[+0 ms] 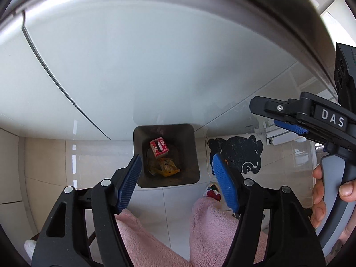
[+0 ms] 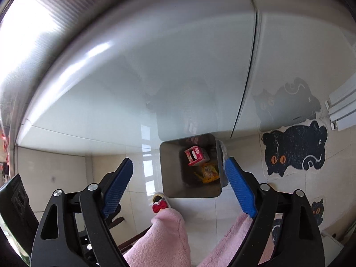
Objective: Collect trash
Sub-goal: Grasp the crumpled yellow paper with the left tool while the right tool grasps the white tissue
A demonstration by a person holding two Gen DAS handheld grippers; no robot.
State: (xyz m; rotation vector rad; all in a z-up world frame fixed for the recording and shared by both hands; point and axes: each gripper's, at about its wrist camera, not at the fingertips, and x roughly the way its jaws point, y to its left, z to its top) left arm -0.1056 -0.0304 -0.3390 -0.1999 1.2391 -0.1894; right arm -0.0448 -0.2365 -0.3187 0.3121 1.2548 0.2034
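A grey square bin (image 1: 195, 155) (image 2: 169, 173) stands on the tiled floor against a white cabinet. Inside it lie a red and white carton (image 1: 158, 148) (image 2: 195, 155) and a yellow wrapper (image 1: 168, 166) (image 2: 208, 171). My left gripper (image 1: 178, 180) hangs open high above the bin with nothing between its blue pads (image 1: 131, 182). My right gripper (image 2: 178, 185) is open too, also above the bin and empty. In the left wrist view the right gripper (image 1: 289, 118) shows from the side at the right edge, with a hand (image 1: 322, 200) on its handle.
A black cat-shaped mat (image 1: 238, 153) (image 2: 296, 149) lies on the floor right of the bin. Pink fleece trouser legs (image 1: 211, 229) (image 2: 169, 238) and a slipper with a red bow (image 2: 159, 205) stand just in front of the bin. White cabinet fronts (image 1: 155, 66) fill the upper view.
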